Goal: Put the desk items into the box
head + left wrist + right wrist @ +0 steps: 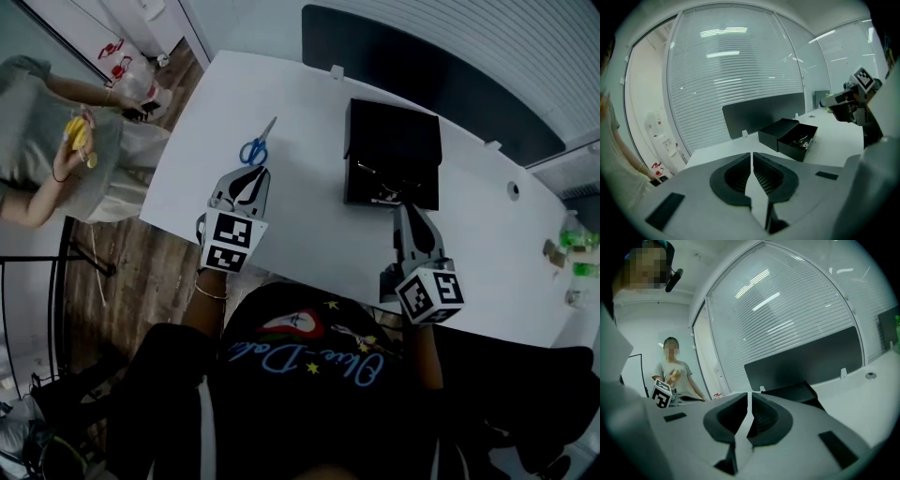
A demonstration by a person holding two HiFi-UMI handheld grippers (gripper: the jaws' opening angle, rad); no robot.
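So here's where we are: nearest to us, the left gripper (pixel 251 174) hangs over the white tabletop (pixel 309 225) with its jaws pressed together and nothing between them, which its own view shows clearly (pixel 752 154). Same deal with the right gripper (pixel 406 208): jaws together, empty, only a thin slit between the pads (pixel 749 394). Just past the left jaws, at about 12 o'clock from them, the blue-handled scissors (pixel 256 146) lie flat on the tabletop, blades pointing off toward 1 o'clock, near the jaws but apart from them. The black box (pixel 394 141) sits right at 12 o'clock from the right jaws, lid flipped open, with some small shiny bits (pixel 802 139) in the near half; we can't tell what they are. From the left gripper the box (pixel 787 136) is off at roughly 2 o'clock, with the right gripper (pixel 834 101) hanging beyond it. Further back, a dark divider panel (pixel 422 66) runs along the far edge of the tabletop, and off the tabletop at 9 o'clock another person (pixel 66 159) stands holding something yellow.
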